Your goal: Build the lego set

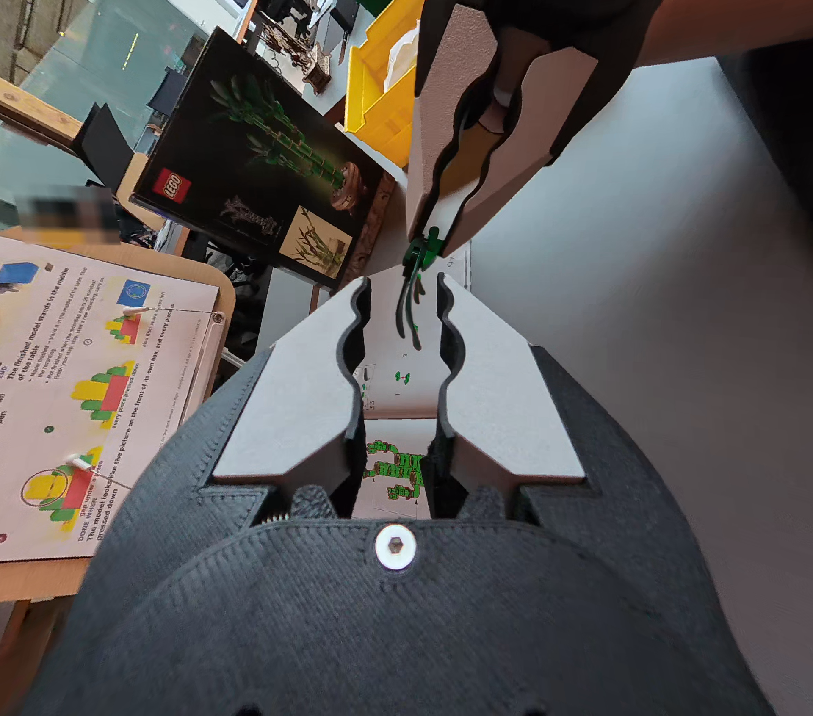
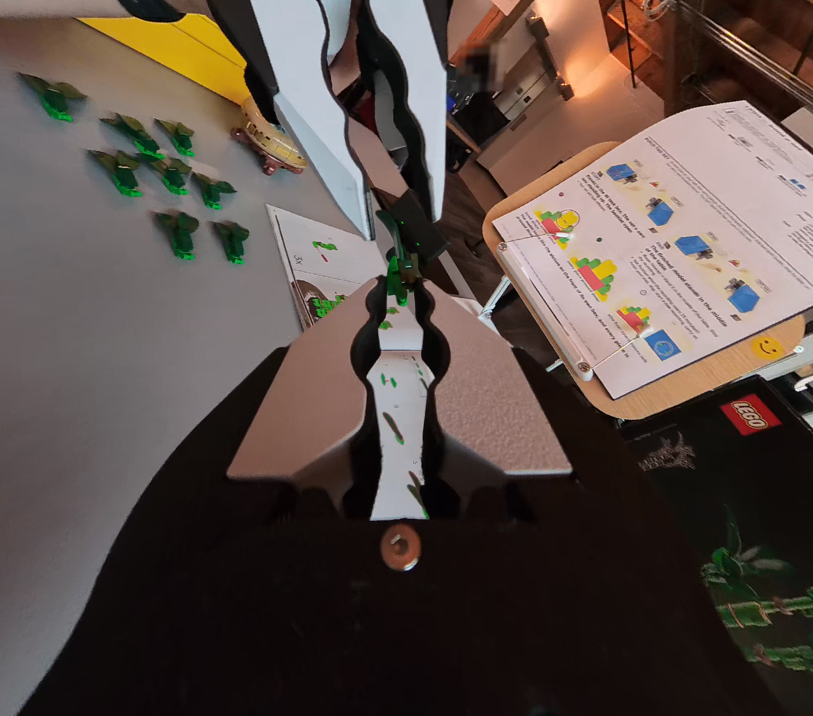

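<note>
Table: grey table [image 2: 110,343], booklet [image 1: 398,387] lying flat.
Right gripper [image 2: 398,290]: my tips pinch a green leaf piece [image 2: 398,277].
Left gripper [image 1: 402,290]: my fingers stand apart, empty.
Leaf piece: its long leaves hang down between my left tips.
Next: I think left should close on those leaves.
Farther out: finished leaf bunches [image 2: 171,176], yellow bin [image 1: 378,79].

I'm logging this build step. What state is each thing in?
Right hand-held gripper: shut on leaf piece.
Left hand-held gripper: open, empty.
Leaf piece: held in the air, leaves hanging between the left fingers.
Instruction booklet: open, flat on table.
Leaf clusters: loose on table.
Yellow bin: open.
</note>
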Demonstrator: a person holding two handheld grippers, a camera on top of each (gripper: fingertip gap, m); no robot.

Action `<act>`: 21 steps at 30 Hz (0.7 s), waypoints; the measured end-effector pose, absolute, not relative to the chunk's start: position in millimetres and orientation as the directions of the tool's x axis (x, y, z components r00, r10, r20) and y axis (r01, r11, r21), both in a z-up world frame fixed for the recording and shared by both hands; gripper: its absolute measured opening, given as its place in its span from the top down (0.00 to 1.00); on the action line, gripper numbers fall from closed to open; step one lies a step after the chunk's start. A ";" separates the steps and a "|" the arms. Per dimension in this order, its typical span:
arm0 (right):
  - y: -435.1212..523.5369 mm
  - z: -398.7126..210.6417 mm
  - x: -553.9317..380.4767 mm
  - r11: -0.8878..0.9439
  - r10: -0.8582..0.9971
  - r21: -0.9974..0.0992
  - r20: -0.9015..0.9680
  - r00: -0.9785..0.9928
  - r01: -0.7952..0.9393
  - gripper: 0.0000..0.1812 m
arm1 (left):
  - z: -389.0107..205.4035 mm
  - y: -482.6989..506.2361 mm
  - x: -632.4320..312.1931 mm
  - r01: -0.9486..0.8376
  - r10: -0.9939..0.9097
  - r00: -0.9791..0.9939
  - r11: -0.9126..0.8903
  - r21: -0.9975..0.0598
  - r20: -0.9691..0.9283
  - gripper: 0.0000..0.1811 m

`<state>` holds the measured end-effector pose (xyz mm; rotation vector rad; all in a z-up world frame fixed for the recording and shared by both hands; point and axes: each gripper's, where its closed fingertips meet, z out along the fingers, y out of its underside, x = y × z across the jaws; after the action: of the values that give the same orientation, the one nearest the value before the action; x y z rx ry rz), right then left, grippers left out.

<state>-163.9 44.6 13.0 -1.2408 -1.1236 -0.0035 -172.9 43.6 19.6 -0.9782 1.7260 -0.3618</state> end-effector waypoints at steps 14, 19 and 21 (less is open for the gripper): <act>33.1 3.0 -179.2 0.442 0.607 -0.727 0.674 0.421 0.526 0.94 | 1.5 26.8 -173.3 -0.444 -0.715 -0.223 0.680 -0.584 -0.663 0.93; 27.7 3.8 -183.5 0.451 0.638 -0.745 0.654 0.406 0.491 0.94 | 0.4 21.9 -174.4 -0.438 -0.719 -0.246 0.680 -0.588 -0.649 0.92; 27.0 3.6 -183.5 0.460 0.635 -0.739 0.661 0.400 0.493 0.94 | -0.2 21.1 -174.4 -0.436 -0.714 -0.252 0.687 -0.582 -0.653 0.92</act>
<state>-183.5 27.0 3.6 -1.1708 -1.2346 0.1223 -174.4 21.1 -0.2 -0.8983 1.8928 -0.3460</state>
